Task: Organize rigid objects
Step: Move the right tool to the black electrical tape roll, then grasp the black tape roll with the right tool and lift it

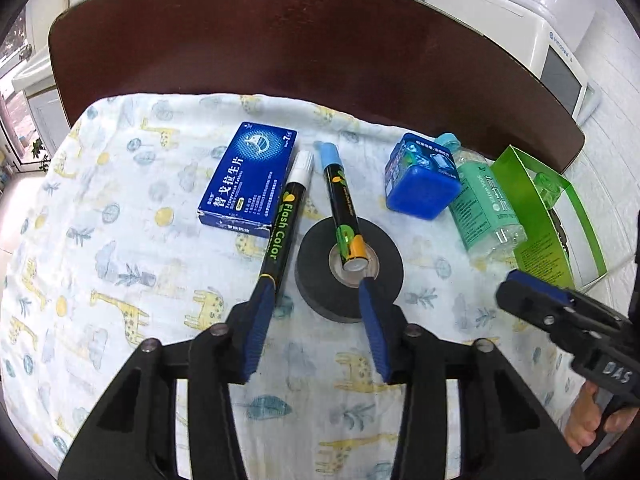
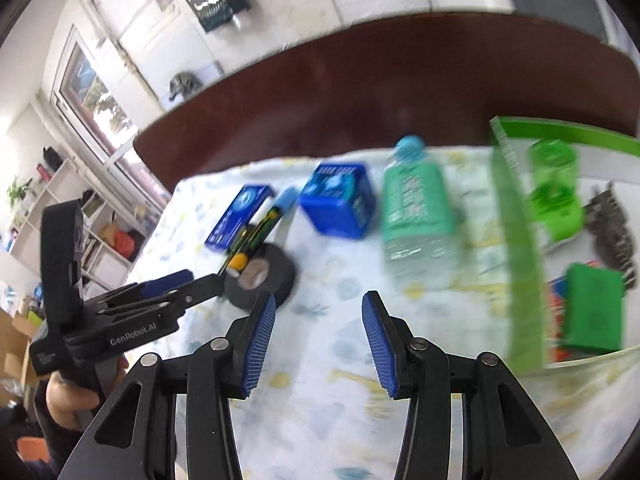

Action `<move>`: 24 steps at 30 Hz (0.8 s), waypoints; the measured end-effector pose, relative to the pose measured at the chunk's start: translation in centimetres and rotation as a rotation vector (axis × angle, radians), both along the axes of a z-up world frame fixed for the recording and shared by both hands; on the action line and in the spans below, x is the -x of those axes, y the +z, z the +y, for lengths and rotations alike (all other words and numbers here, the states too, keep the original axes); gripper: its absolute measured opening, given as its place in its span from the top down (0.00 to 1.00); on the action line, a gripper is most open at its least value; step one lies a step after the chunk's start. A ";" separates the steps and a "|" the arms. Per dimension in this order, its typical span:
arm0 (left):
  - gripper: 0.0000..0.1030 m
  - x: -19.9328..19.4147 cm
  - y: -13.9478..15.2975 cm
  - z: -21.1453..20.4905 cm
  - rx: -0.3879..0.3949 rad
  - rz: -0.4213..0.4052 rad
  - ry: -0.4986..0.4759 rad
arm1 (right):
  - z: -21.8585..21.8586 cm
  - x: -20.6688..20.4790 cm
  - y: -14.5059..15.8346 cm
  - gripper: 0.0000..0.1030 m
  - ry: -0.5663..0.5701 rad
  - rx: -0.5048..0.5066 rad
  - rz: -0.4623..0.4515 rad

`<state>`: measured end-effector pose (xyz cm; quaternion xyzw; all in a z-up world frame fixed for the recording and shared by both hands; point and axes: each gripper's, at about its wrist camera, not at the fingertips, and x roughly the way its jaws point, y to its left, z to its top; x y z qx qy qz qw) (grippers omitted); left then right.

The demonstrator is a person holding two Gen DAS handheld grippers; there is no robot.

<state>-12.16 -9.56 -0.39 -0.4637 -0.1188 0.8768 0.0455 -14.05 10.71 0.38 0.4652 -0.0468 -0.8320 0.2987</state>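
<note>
1. Nearest the lens, left gripper [image 1: 316,292] has jaws apart w/ nothing pinched; one pad sits at the butt end of the white-capped marker [image 1: 285,216], the other at the near rim of the black tape roll [image 1: 349,268]. No grip yet, as far as I can tell.
2. Right gripper [image 2: 319,306] also has jaws apart and empty, hovering over the giraffe-print cloth [image 2: 328,380] short of the water bottle [image 2: 416,208]. View is blurred, so fine contact there can't be told.
3. Step in hand looks like a pick from the marker/tape cluster. Blue-capped marker [image 1: 340,204] lies propped w/ its butt in the tape roll's core, so I'd take that one first; lifting the roll under it would likely send it rolling.
4. Farther back: blue pill box [image 1: 250,180] just beside the white marker, blue container [image 1: 422,184] touching the bottle.
5. Far right, green box [image 2: 516,248] holds other items already; prob. the drop spot. Approach over its wall, not through it.
</note>
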 end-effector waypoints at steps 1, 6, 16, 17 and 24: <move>0.69 0.1 -0.2 -0.2 -0.015 -0.001 -0.006 | -0.8 0.1 -0.5 0.71 0.005 -0.006 -0.017; 0.77 0.7 -1.2 -0.4 -0.048 -0.024 -0.033 | -3.8 1.1 -2.7 0.80 0.012 -0.010 -0.093; 0.76 2.9 -2.2 -1.0 -0.098 -0.049 -0.025 | -6.3 3.4 -3.8 0.80 0.006 -0.036 -0.133; 0.76 3.2 -2.3 -1.1 -0.098 -0.056 -0.027 | -6.6 3.7 -4.1 0.80 0.006 -0.034 -0.143; 0.75 3.5 -2.5 -0.2 -0.055 -0.062 -0.046 | -7.1 4.7 -5.1 0.79 0.031 -0.020 -0.190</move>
